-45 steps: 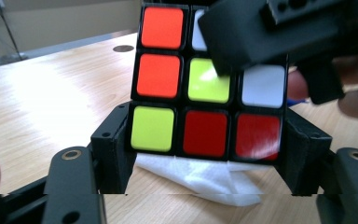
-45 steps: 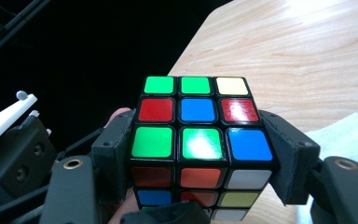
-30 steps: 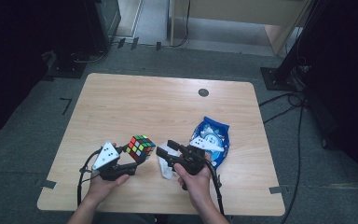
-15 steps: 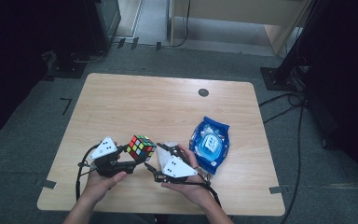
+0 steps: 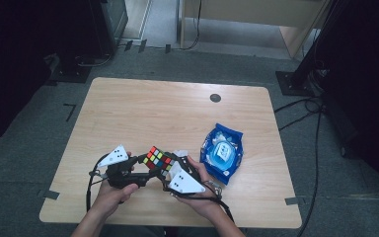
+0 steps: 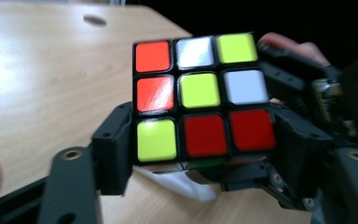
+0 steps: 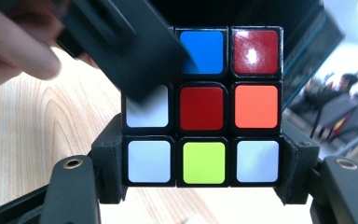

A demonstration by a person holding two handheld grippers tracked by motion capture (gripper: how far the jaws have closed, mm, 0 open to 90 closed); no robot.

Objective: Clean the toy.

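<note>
A blue wipes pack (image 5: 221, 154) lies just right of the cube (image 5: 158, 159); both grippers, left (image 5: 145, 170) and right (image 5: 170, 173), grasp it, the left's jaws just loosening.

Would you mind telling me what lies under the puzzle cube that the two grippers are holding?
Under the puzzle cube, the left gripper view shows a crumpled white sheet on the wooden table. The cube's underside and most of the sheet are covered.

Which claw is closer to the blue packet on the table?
The right claw. It holds the colourful cube just left of the blue packet, with that hand almost beside it. The left claw grips the cube from its far side, further from the packet.
</note>
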